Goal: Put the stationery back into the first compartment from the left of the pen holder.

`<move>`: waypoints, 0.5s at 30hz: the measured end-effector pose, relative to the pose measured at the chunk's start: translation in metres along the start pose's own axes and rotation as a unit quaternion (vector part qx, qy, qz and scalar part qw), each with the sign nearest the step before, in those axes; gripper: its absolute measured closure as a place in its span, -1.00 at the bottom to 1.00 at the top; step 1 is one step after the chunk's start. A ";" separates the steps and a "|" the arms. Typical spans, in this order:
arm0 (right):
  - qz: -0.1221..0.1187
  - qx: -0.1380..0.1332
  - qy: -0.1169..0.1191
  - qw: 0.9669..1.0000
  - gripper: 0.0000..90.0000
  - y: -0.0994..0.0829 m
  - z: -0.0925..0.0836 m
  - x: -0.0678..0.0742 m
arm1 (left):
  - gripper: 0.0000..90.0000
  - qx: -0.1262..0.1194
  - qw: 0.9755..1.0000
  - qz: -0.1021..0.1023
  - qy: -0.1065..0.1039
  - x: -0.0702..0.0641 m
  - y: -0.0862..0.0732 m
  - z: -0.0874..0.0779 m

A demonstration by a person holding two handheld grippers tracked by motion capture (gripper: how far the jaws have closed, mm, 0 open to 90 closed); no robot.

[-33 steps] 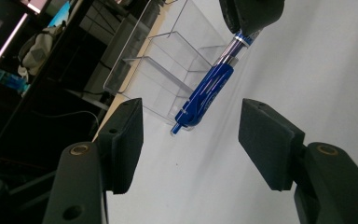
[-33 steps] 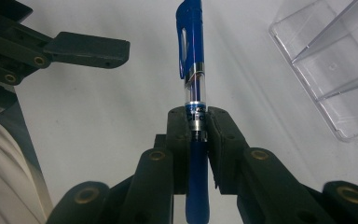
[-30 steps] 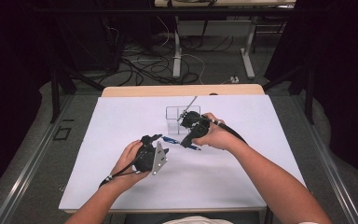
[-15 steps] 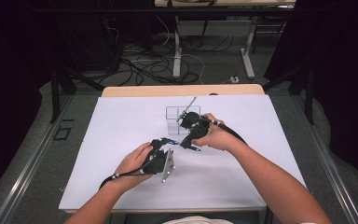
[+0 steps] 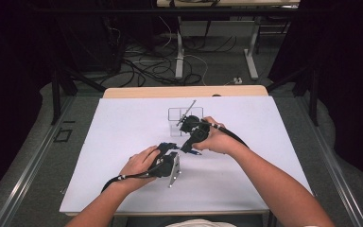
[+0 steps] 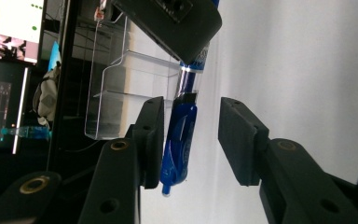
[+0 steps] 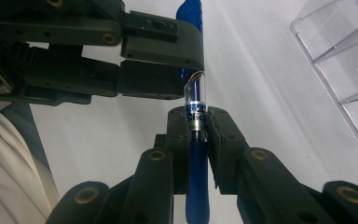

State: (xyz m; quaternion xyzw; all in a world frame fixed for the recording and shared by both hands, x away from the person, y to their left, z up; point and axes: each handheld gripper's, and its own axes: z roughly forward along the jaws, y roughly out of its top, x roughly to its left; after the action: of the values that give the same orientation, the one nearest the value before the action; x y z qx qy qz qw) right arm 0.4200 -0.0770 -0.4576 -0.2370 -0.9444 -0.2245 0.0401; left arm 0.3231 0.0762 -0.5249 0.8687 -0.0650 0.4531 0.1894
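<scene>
Blue pen clamped in right tool, left tool closing around cap

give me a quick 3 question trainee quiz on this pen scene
1. True or false: the right hand-held gripper is shut on the blue pen.
2. The left hand-held gripper has the pen: A) clamped by both pads, B) between pads that have just been closing, with a gap at one pad, C) nowhere near.
3. What clear thing stands on the white table behind the hands?

Key: 1 true. 2 B. 3 the clear plastic holder.
</scene>
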 end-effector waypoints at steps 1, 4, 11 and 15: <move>0.000 0.001 0.001 1.000 0.77 0.000 0.000 0.000 | 0.41 0.001 1.000 0.004 0.000 0.000 0.001 0.000; 0.001 0.002 0.005 1.000 0.77 0.001 0.002 0.003 | 0.48 0.000 1.000 0.012 0.000 -0.001 0.003 0.001; -0.006 0.001 0.009 1.000 0.77 0.003 0.003 0.008 | 0.63 0.029 0.998 0.052 -0.001 0.002 0.006 -0.002; -0.011 0.002 0.010 1.000 0.77 0.003 0.004 0.009 | 0.73 0.032 0.998 0.054 0.000 0.002 0.006 -0.002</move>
State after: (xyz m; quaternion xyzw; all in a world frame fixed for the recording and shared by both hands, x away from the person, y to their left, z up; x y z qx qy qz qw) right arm 0.4141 -0.0689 -0.4579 -0.2241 -0.9469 -0.2255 0.0470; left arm 0.3206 0.0719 -0.5208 0.8694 -0.0973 0.4648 0.1364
